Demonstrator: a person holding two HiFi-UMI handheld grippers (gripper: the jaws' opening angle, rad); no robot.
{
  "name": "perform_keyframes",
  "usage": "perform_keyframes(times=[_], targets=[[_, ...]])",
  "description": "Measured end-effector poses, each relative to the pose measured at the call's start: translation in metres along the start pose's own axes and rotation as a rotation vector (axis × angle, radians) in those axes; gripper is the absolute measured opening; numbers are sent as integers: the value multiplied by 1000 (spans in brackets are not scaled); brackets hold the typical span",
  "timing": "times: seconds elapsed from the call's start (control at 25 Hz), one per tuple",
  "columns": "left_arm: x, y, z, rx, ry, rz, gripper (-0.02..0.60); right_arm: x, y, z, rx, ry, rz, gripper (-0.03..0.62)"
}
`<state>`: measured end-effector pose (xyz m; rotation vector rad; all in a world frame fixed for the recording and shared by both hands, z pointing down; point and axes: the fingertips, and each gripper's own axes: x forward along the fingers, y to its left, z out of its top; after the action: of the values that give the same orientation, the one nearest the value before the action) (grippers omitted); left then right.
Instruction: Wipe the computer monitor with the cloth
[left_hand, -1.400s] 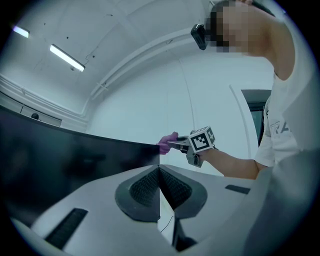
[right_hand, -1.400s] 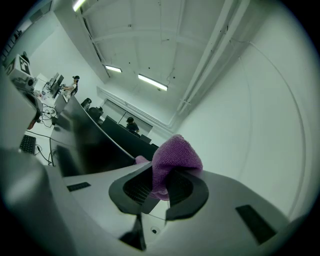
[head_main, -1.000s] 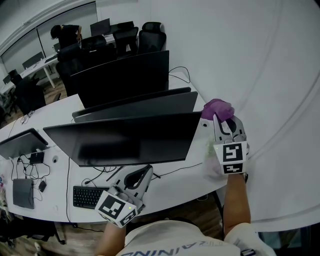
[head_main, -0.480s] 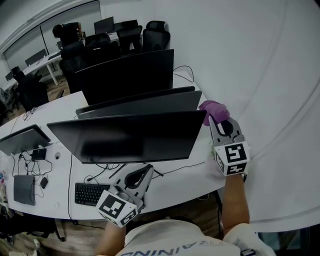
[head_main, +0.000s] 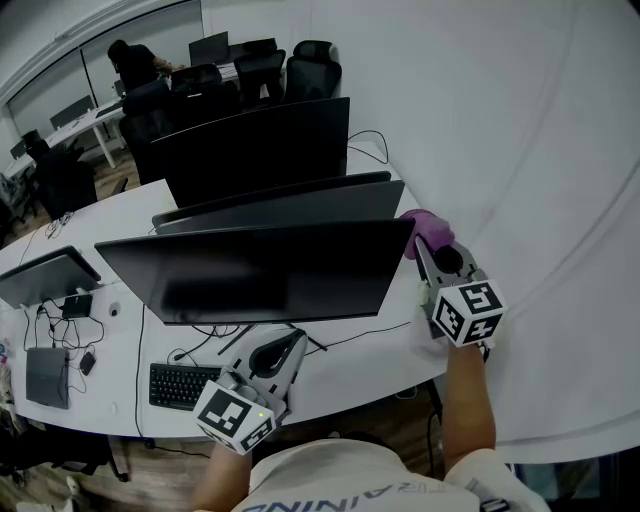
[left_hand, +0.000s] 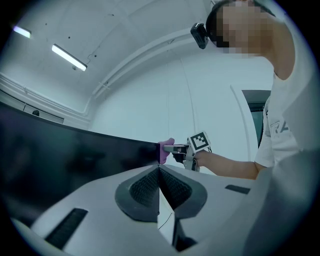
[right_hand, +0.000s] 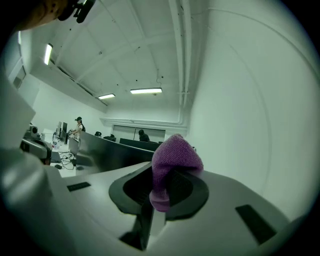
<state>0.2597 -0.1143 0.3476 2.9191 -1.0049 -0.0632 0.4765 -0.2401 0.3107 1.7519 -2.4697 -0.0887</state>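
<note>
- Cloth (head_main: 425, 230): purple, bunched, pinched between the jaws of the right gripper (head_main: 424, 250); bulging out above the jaw tips in the right gripper view; placed at the upper right corner of the monitor (head_main: 260, 272), meeting the screen's edge in the left gripper view.
- Right gripper: clamped on the cloth, pointed away from the person along the monitor's right end, marker cube towards the camera.
- Left gripper (head_main: 287, 348): jaws pressed together, nothing between them; held low at the desk's near edge, below the monitor, just right of the keyboard (head_main: 180, 385).
- Monitor: wide, dark, screen off, standing on the desk (head_main: 370, 365); facing the person.
- Desk: white, curved; cable (head_main: 365, 335) running across it under the monitor.
- Keyboard: black, on the desk below the monitor's left half.
- Further monitors (head_main: 260, 150): dark, in a row behind the first, backs towards it.
- Small screen (head_main: 45, 280): at the far left, tilted, with cables beneath.
- Chairs (head_main: 310, 70): black, at the back by the wall (head_main: 520, 150).
- Person (head_main: 135, 60): in dark clothes, far back at another desk.
</note>
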Motion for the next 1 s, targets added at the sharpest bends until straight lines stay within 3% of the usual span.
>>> perform_keyframes(times=[1.0], targets=[[-3,-4,-3,-11,15,-12,6,7,10,-65,49,122,15,55]])
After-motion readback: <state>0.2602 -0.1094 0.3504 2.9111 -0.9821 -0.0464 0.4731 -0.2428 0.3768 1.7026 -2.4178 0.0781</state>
